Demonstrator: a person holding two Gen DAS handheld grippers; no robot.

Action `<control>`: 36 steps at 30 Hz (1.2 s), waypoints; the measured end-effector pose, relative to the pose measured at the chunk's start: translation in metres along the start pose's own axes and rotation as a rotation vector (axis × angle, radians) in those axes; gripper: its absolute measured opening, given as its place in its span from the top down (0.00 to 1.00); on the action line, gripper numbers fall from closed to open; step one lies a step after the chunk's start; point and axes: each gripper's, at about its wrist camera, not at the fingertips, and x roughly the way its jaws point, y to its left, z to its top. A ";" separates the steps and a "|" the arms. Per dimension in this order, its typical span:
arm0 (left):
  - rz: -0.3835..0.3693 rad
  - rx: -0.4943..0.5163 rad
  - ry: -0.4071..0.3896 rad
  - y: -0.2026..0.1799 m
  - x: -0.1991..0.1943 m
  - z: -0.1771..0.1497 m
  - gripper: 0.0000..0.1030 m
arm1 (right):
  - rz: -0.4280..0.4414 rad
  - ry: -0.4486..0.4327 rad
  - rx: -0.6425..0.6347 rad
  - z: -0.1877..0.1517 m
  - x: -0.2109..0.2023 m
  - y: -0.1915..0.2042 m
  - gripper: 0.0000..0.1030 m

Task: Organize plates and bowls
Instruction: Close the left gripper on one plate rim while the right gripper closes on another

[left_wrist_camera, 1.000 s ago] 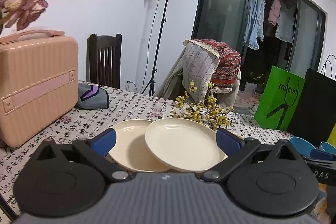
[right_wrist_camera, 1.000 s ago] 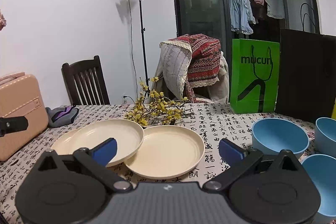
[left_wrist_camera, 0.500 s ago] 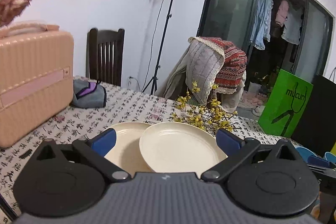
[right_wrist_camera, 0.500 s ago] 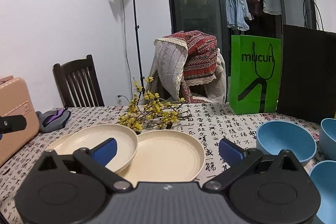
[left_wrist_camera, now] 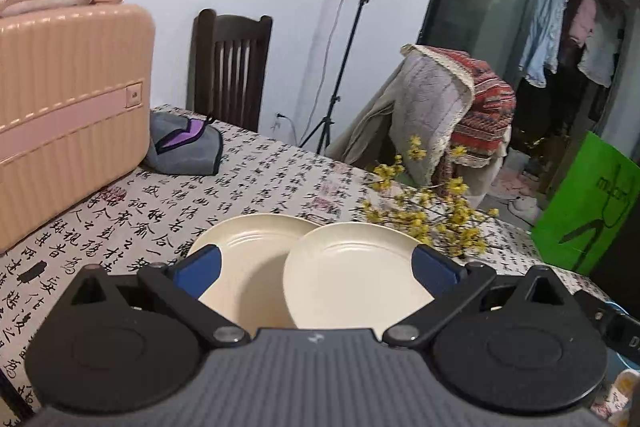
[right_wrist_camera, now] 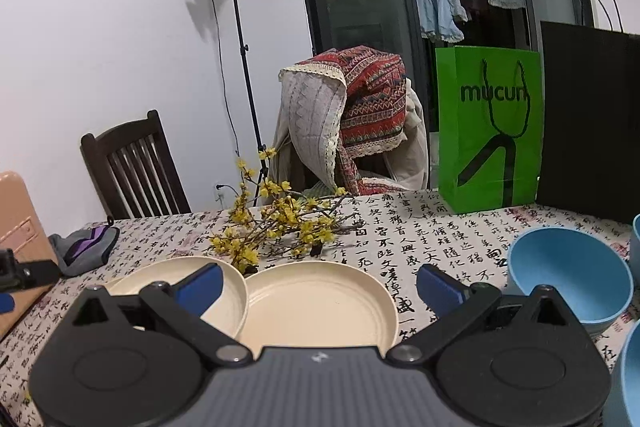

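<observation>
Nearest in each wrist view is the tool itself. The left gripper (left_wrist_camera: 314, 267) hangs with its jaws spread wide and nothing between them; the right gripper (right_wrist_camera: 318, 285) is likewise released and empty. Both hover low over the near edge of the table (right_wrist_camera: 420, 227), neither touching any dish.

Just beyond the fingertips lie the cream plates. In the right view one plate (right_wrist_camera: 320, 303) sits flat on the cloth, and a second plate (right_wrist_camera: 230, 287) beside it to the left overlaps a third, of which only a sliver of rim (right_wrist_camera: 114, 283) shows. In the left view the nearer plate (left_wrist_camera: 352, 279) rests tilted across the rim of another (left_wrist_camera: 248, 239). Toward the right edge stand blue bowls: one whole bowl (right_wrist_camera: 568, 275), with parts of two more cut off by the frame.

Farther back lie a sprig of yellow flowers (right_wrist_camera: 280, 223), a grey pouch (left_wrist_camera: 184, 147), a pink case (left_wrist_camera: 68, 115) at the left edge and a green bag (right_wrist_camera: 488, 127) at the far edge.

Step in hand, by judgement: approach to the plates, with stacking not yet begun. The next move probably calls for lowering one open gripper to a plate rim, one finger above and one beneath, then closing; thin, shallow rims leave little purchase.
</observation>
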 end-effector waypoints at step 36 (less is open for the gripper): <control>0.024 -0.083 -0.057 0.040 0.045 -0.020 0.00 | 0.079 -0.026 0.079 -0.024 0.068 0.036 0.00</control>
